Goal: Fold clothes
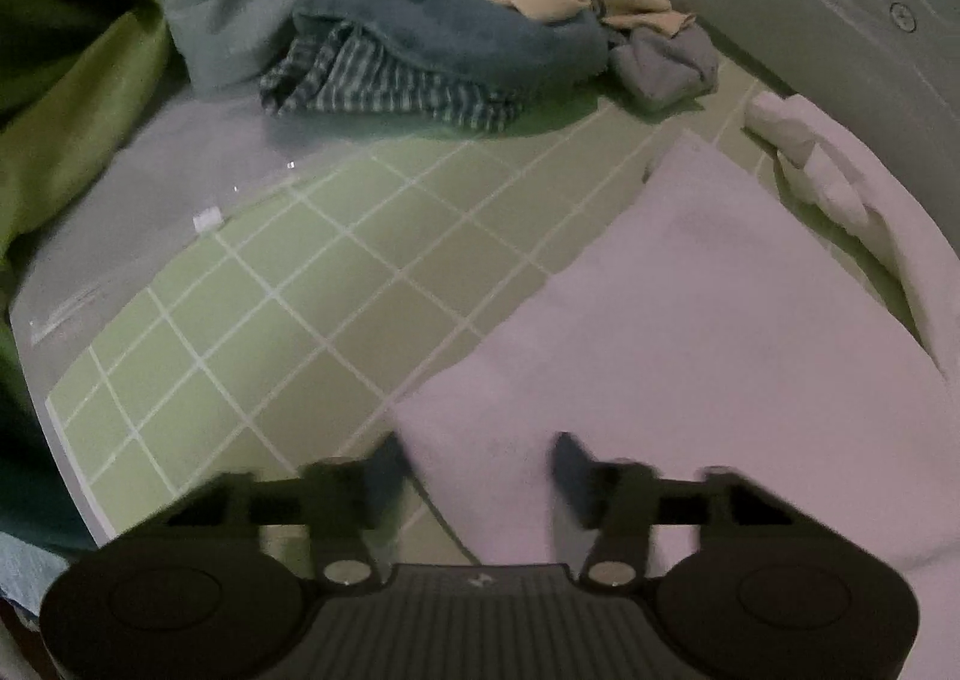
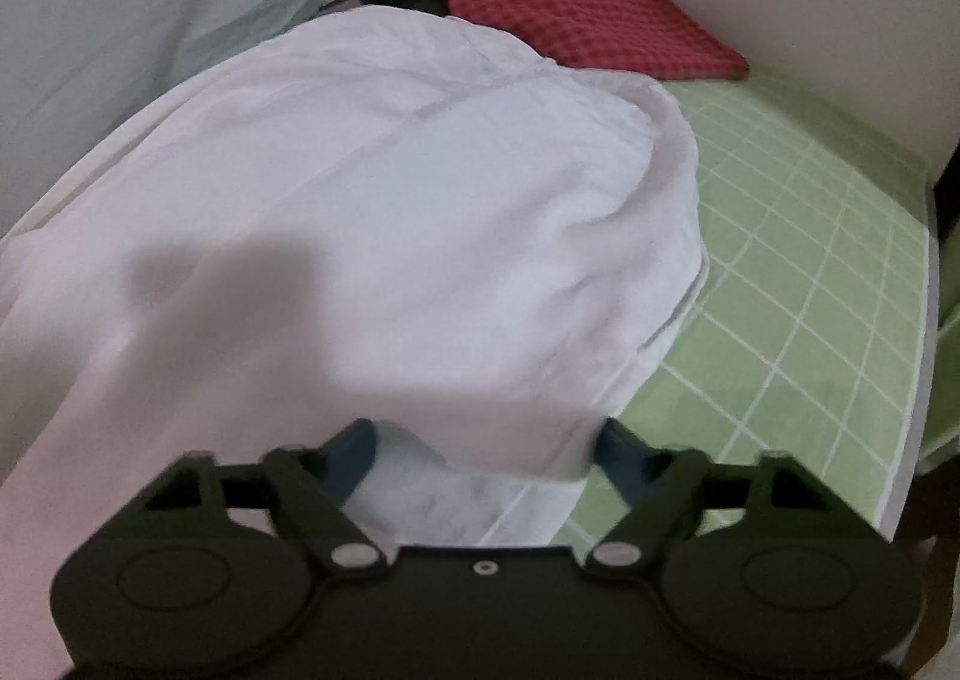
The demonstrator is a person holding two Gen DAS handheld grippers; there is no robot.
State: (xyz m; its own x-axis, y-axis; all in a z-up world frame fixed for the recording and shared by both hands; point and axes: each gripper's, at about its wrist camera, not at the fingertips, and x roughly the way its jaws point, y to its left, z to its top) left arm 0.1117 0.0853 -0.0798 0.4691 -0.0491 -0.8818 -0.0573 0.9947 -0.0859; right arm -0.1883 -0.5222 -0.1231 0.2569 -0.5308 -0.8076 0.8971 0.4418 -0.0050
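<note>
Right hand-held gripper (image 2: 486, 449) spread wide around our white garment (image 2: 384, 212), wrinkled, mounded on the green gridded table (image 2: 798, 272), left hand-held gripper (image 1: 480, 464) open at its smooth corner.

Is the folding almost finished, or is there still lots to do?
Only a little is done. The red checked cloth already lies folded flat at the back of the green mat. The white shirt is in hand now: the left hand-held gripper and right hand-held gripper are both open at its edge. A pile of clothes still waits.
</note>
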